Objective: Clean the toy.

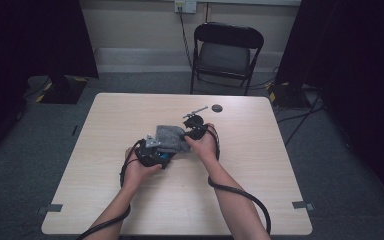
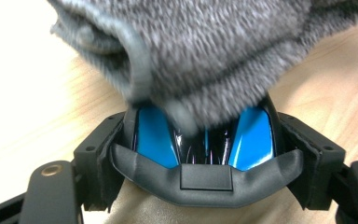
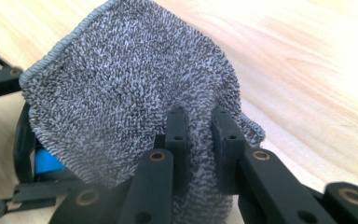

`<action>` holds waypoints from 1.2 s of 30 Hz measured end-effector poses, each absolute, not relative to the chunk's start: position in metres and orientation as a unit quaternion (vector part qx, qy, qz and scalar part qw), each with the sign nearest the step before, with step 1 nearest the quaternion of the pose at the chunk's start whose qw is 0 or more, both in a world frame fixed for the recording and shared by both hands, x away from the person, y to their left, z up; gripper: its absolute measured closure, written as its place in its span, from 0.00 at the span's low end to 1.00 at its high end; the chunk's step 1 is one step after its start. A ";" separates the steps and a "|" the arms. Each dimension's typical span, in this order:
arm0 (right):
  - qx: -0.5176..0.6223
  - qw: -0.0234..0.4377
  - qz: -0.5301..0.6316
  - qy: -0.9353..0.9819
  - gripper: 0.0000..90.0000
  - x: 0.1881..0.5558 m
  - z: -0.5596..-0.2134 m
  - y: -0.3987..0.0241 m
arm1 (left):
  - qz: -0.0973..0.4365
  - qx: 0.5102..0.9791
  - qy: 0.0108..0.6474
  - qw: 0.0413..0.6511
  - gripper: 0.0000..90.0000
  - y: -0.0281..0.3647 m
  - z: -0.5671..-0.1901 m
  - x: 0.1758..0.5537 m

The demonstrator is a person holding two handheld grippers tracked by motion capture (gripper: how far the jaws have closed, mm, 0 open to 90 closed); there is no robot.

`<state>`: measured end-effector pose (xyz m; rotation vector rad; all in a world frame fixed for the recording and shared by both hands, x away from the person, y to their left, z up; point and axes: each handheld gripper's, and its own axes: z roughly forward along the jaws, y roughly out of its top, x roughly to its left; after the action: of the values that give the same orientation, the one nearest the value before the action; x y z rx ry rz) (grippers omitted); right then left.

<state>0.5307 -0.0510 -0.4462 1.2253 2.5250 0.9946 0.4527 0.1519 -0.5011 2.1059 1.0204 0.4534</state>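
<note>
A grey towelling cloth [image 1: 172, 137] is draped over a pair of black-framed glasses with blue lenses [image 2: 156, 140] near the middle of the table [image 1: 130, 200]. My left gripper [image 2: 205, 186] has its jaws against the two sides of the glasses' frame [image 2: 205, 176] and holds it. Its fingers [image 2: 95, 163] press on the frame's left end. In the high view the left gripper [image 1: 152, 152] sits just left of the right one [image 1: 195, 131]. My right gripper [image 3: 200, 126] is shut on a fold of the cloth [image 3: 121, 93]. A blue lens [image 3: 44, 161] peeks out under the cloth.
A small dark round disc [image 1: 216, 108] and a thin grey tool [image 1: 196, 111] lie on the table just beyond the hands. A black folding chair [image 1: 227, 50] stands behind the far edge. Cables trail from both grippers toward the near edge.
</note>
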 end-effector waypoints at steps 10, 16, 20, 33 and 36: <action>0.425 0.086 0.322 0.842 0.87 0.541 -0.450 -0.056 | 0.177 0.822 0.396 0.370 0.27 0.152 -0.501 0.453; 0.429 0.091 0.319 0.840 0.87 0.543 -0.451 -0.057 | 0.177 0.821 0.397 0.369 0.27 0.152 -0.501 0.453; 0.436 0.091 0.321 0.836 0.87 0.545 -0.453 -0.060 | 0.177 0.822 0.396 0.369 0.27 0.152 -0.501 0.453; 0.453 0.104 0.313 0.828 0.87 0.552 -0.456 -0.072 | 0.177 0.822 0.396 0.370 0.27 0.152 -0.501 0.453; 0.457 0.105 0.312 0.826 0.87 0.555 -0.458 -0.078 | 0.177 0.822 0.396 0.370 0.27 0.152 -0.501 0.453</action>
<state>0.5545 -0.0781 -0.4577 1.3463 2.4357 0.9212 0.4528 0.1521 -0.5010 2.1085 1.0165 0.4543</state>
